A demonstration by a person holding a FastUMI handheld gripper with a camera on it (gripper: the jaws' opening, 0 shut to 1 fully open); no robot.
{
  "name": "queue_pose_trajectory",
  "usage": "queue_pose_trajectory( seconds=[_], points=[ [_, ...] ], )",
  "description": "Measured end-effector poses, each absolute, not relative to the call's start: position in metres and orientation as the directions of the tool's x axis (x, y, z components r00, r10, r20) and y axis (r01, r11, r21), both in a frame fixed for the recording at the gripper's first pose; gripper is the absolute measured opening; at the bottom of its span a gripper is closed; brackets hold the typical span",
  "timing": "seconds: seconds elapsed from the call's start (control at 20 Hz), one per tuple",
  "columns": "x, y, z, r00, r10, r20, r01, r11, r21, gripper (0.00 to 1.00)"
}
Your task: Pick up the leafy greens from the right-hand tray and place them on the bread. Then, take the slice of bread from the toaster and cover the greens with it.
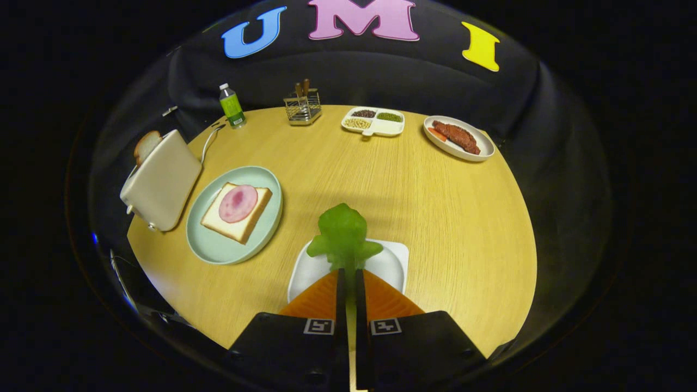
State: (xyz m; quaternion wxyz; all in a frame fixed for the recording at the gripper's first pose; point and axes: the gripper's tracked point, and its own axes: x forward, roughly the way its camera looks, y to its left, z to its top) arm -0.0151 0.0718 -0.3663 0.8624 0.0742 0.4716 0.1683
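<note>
My gripper (pixel 349 272) is shut on the stem of the leafy greens (pixel 343 233), which stick up just ahead of the fingertips, lifted over the white square tray (pixel 392 261). To the left, a slice of bread (pixel 237 213) topped with a round pink slice of ham (pixel 238 202) lies on a pale green plate (pixel 218 247). Further left stands a cream toaster (pixel 161 181) with another bread slice (pixel 146 145) poking out of its slot.
At the far side of the round wooden table (pixel 435 207) stand a green-labelled bottle (pixel 232 106), a wire holder with utensils (pixel 303 106), a divided dish of beans (pixel 373 121) and a plate with sausage (pixel 458 138). The toaster's cord (pixel 209 140) runs toward the bottle.
</note>
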Motion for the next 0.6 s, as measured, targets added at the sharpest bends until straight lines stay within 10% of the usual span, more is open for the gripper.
queue_pose_trajectory(
  seconds=[0.6],
  points=[
    [0.007, 0.163, -0.256, 0.518, 0.538, -0.665, -0.417, 0.838, 0.353, 0.10]
  ],
)
